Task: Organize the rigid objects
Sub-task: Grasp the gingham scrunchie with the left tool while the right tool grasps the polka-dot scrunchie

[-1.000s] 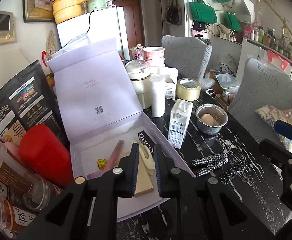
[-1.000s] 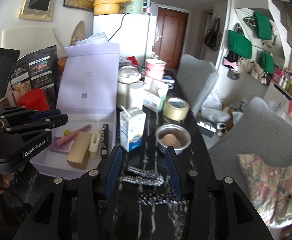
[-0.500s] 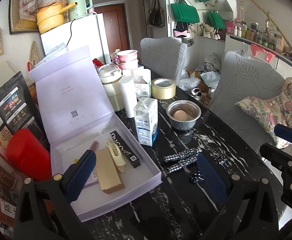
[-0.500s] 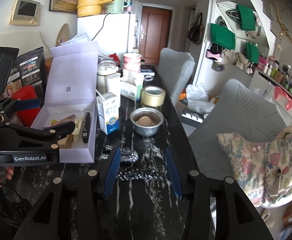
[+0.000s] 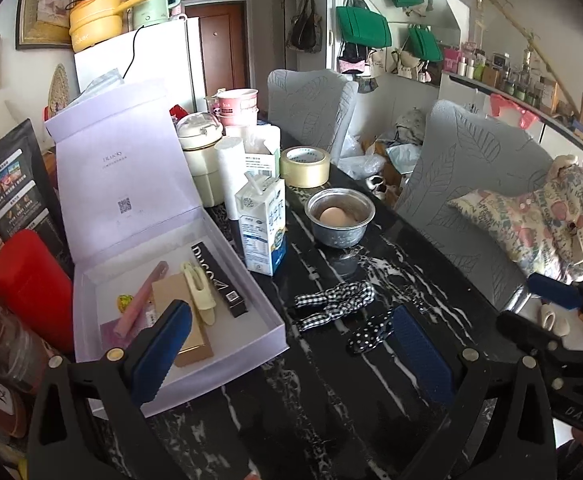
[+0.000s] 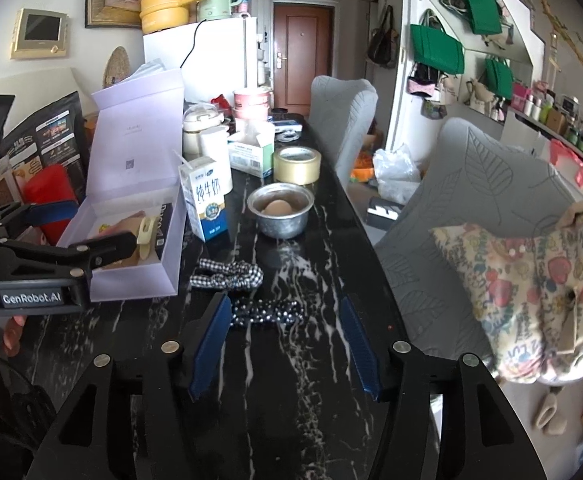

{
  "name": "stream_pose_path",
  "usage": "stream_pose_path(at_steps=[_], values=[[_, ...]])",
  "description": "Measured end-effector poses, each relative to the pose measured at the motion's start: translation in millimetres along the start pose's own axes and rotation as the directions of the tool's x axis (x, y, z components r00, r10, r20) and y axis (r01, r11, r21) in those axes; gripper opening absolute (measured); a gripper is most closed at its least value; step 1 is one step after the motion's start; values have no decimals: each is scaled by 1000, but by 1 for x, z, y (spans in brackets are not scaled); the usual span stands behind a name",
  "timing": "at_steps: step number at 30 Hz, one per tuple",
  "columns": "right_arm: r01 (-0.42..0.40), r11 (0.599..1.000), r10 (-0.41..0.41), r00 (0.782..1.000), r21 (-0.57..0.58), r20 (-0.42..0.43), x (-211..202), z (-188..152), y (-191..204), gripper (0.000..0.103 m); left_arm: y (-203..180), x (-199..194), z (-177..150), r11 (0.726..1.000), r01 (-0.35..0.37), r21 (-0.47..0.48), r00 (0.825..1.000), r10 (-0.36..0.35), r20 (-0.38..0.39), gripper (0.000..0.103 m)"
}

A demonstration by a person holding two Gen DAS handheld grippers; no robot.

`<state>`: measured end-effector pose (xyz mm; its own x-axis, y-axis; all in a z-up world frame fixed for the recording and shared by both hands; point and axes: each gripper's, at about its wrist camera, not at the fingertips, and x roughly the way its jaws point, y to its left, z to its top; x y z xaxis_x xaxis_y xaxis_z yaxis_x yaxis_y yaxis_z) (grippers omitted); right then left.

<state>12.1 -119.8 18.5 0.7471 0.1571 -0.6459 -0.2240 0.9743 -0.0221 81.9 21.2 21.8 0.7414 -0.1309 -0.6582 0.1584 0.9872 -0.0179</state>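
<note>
The black marbled worktop (image 6: pixel 323 248) was seen crowded along its left side. An open lilac box (image 5: pixel 251 280) stood there, with a cream hair clip (image 5: pixel 199 292), a black carton (image 5: pixel 219 280) and a tan box (image 5: pixel 179 316) laid inside. The left tongs (image 5: pixel 287 354) were held wide apart, empty, over the box's near corner. The right tongs (image 6: pixel 285 344), just opened further, were spread above a polka-dot bow (image 6: pixel 267 312); a gingham bow (image 6: pixel 227 274) lay just beyond.
</note>
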Motion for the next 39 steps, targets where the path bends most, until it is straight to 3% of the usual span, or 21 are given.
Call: stream_pose_path(at_steps=[5, 11, 17, 22, 28, 32, 35, 39], values=[[-21, 1000, 21, 999, 12, -28, 12, -11, -6, 63, -9, 11, 1, 998, -14, 53, 999, 16, -32, 103], [-53, 998, 55, 997, 35, -62, 28, -21, -14, 63, -16, 39, 3, 994, 95, 55, 991, -90, -97, 103], [-70, 995, 75, 993, 66, -91, 48, -25, -23, 63, -29, 66, 10, 984, 116, 132, 987, -98, -130, 103], [-82, 994, 92, 987, 78, -130, 67, -26, -26, 63, -36, 90, 19, 968, 176, 178, 975, -146, -168, 103], [-79, 992, 94, 982, 94, -162, 84, -26, -32, 63, -45, 125, 23, 947, 182, 264, 966, -121, -230, 96], [-74, 992, 92, 978, 98, -188, 96, -24, -34, 63, -51, 147, 23, 929, 214, 301, 949, -125, -290, 93], [-77, 992, 96, 975, 100, -201, 103, -23, -35, 63, -55, 163, 19, 916, 217, 338, 938, -100, -331, 86], [-98, 990, 119, 969, 104, -218, 114, -20, -32, 63, -49, 180, 17, 918, 249, 309, 914, -117, -389, 78]])
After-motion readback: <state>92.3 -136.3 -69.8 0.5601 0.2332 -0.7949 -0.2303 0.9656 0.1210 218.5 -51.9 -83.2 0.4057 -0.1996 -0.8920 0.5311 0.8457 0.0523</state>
